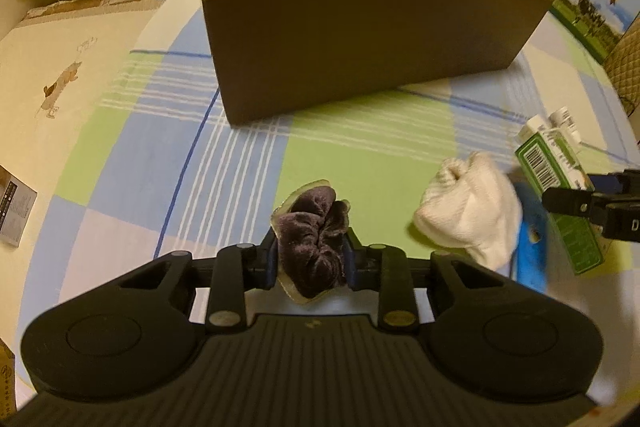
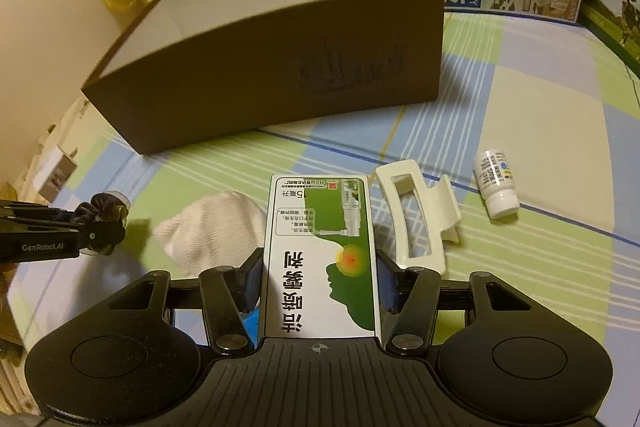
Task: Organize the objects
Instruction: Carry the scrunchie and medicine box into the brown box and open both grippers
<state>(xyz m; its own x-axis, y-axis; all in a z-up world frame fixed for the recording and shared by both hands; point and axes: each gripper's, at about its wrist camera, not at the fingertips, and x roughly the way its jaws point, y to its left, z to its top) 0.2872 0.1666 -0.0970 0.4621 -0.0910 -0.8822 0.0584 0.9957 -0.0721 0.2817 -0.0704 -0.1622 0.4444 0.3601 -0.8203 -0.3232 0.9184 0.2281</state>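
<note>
Dominating the checked bench (image 2: 552,131) is the open brown box (image 2: 280,75), white inside, its floor hidden behind the near wall, so whether anything lies in it can't be told. Next down, the right tongs (image 2: 320,279) clamp a green-and-white carton (image 2: 320,259) across its long sides: light and stiff, though it looks as if hard squeezing would dent it. Beside it lies a balled white sock (image 1: 468,207), soft, easy to pinch anywhere. The white claw clip (image 2: 416,215) looks rigid and slippery; best taken across its body. Left tongs (image 1: 310,259) squeeze a dark velvet scrunchie (image 1: 312,247), floppy and weightless. Smallest, a white bottle (image 2: 496,183) lies tipped and may roll. A blue thing beneath the sock is unclear.
</note>
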